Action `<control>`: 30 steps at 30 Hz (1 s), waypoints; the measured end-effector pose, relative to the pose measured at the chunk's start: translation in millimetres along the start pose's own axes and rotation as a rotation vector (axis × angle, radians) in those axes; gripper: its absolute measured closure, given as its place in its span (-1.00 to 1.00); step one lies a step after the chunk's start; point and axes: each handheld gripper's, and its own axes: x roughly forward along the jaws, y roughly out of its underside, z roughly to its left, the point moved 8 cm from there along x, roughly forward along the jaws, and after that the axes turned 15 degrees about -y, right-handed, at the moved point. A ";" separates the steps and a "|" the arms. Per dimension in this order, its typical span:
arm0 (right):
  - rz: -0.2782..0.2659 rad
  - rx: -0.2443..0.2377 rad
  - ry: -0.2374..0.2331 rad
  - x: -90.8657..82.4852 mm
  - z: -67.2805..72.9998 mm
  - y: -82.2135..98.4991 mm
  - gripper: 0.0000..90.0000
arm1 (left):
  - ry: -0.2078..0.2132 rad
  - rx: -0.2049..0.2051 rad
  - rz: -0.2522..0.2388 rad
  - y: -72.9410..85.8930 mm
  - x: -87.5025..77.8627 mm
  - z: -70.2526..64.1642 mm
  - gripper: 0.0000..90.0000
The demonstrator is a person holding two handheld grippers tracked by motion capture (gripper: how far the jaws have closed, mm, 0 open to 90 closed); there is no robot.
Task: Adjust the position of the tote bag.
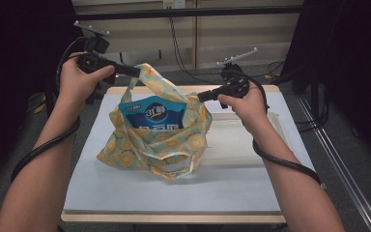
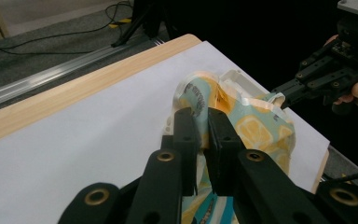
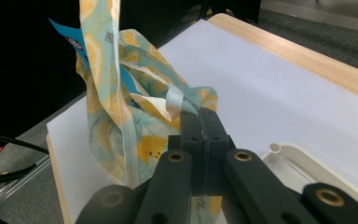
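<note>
Your left gripper [image 1: 134, 71] has its fingers [image 2: 186, 135] clamped on the upper handle loop of the lemon-print bag [image 1: 154, 140], with the fabric pinched flat between the two pads; in the left gripper view the loop rises just ahead of the fingertips and folds over them. Your right gripper [image 1: 202, 95] has its fingers [image 3: 200, 126] pressed together on the opposite edge of the bag mouth, where a strip of the printed fabric and a pale ribbon emerge directly beyond the fingertips. The bag stands between the two sets of fingers, with its base resting on the white sheet [image 1: 125, 193] that covers the counter [image 1: 174, 218]. Its long axis runs roughly upright, base down and mouth up, and the mouth is stretched along the line from one set of fingers to the other, higher at your left fingers than at your right. A blue snack packet [image 1: 150, 115] stands upright inside the bag, its top edge projecting above the mouth, below your left fingers and level with your right fingers. A white tray [image 1: 241, 140] lies flat on the sheet beneath your right fingers, just beside the bag.
</note>
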 end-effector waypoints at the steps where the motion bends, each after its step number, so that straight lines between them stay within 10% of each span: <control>1: 0.000 -0.001 0.000 0.7 -0.8 0.1 1.00 | 0.006 0.003 0.000 -0.9 0.5 0.1 0.86; 30: -0.009 -0.034 0.030 -20.4 7.7 6.5 1.00 | 0.043 0.041 -0.035 -16.1 -11.4 -23.6 0.85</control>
